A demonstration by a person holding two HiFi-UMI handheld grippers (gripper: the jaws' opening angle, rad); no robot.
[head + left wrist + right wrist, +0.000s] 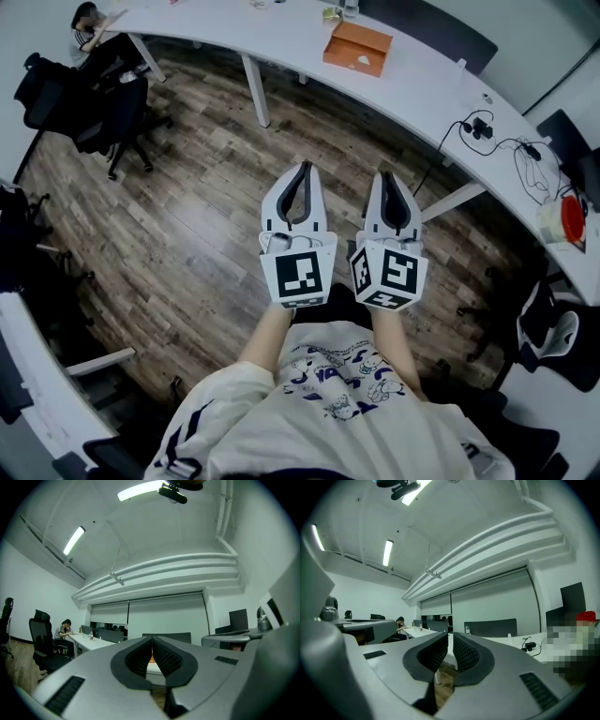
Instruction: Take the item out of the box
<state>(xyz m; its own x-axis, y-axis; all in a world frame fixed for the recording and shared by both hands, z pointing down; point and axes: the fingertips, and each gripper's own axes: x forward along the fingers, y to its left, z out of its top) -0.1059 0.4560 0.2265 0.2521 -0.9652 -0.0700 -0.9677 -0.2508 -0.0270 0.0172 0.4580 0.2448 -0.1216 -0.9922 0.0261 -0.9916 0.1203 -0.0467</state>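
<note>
Both tools are held side by side over open floor [187, 216], well short of the bench [412, 80], with nothing between them and its near edge. The left tool [303, 165] is closed tip to tip with nothing in it, and the left gripper view confirms it [152, 639]: the ribbed black pads [140, 660] meet at the tip. The right tool [388, 173] is closed and empty too [451, 634]. The orange box [357, 48] sits on the bench top toward its far edge, well apart from both tools. It is a flat rectangular carton with a small pale patch on its near side, and its contents can't be seen. The bench is white, smooth and long, and it curves across the frame on slim white legs [255, 89], with open room under it. The floor is wood-look planks in a grey-brown grain. The tool bodies are light grey moulded plastic, and each carries a marker cube [300, 275] at the back. Black cables [483, 131] trail over the right part of the bench, and a red-lidded tub [570, 220] sits at its right end, partly cut off. Black chairs [103, 112] and a seated person [86, 23] are at its far-left end. In the left gripper view an orange sliver shows behind the pads, too small to identify.
</note>
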